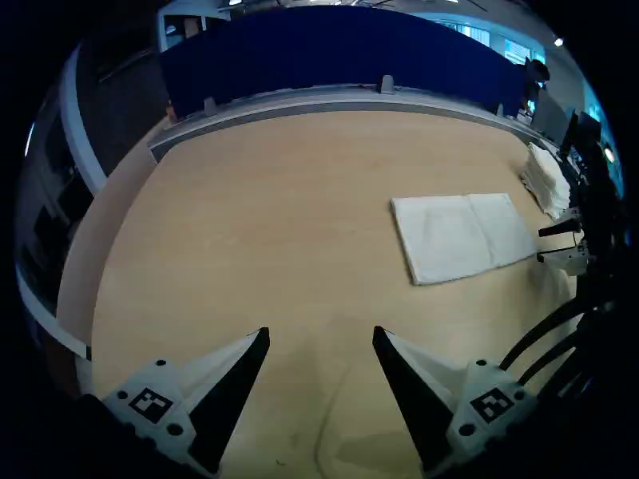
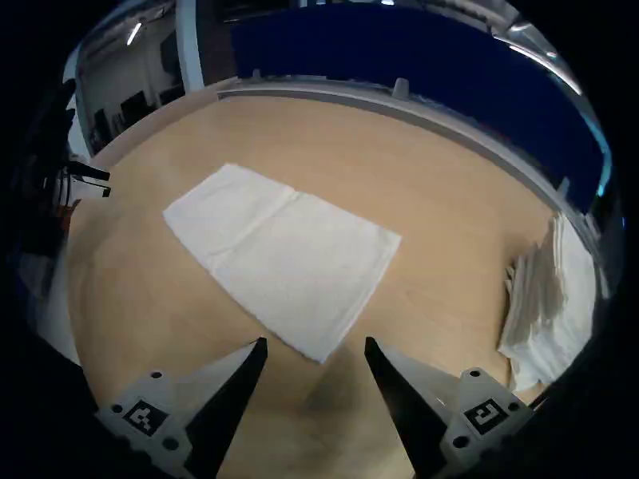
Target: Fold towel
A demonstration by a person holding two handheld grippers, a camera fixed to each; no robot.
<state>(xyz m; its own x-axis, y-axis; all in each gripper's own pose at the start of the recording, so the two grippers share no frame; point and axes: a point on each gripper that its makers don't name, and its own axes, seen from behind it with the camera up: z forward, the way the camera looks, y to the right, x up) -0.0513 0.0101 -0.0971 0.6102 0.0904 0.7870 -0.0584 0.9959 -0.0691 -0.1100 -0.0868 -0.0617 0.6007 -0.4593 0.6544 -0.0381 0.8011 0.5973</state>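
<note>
On the table (image 2: 447, 199), just ahead of my right claw (image 2: 314, 343), the towel (image 2: 279, 255) lies flat — that claw and my left claw (image 1: 321, 331) both gape empty — so the folding, I reckon, is all ahead.

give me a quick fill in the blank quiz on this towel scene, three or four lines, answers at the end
1. The towel lying flat on the table is ____ in colour.
2. The left gripper and the right gripper both have their jaws ____, holding nothing.
3. The partition behind the table is ____.
4. In the right gripper view, the stack of folded towels sits to the ____ of the flat towel.

Missing words: white; open; blue; right
</note>
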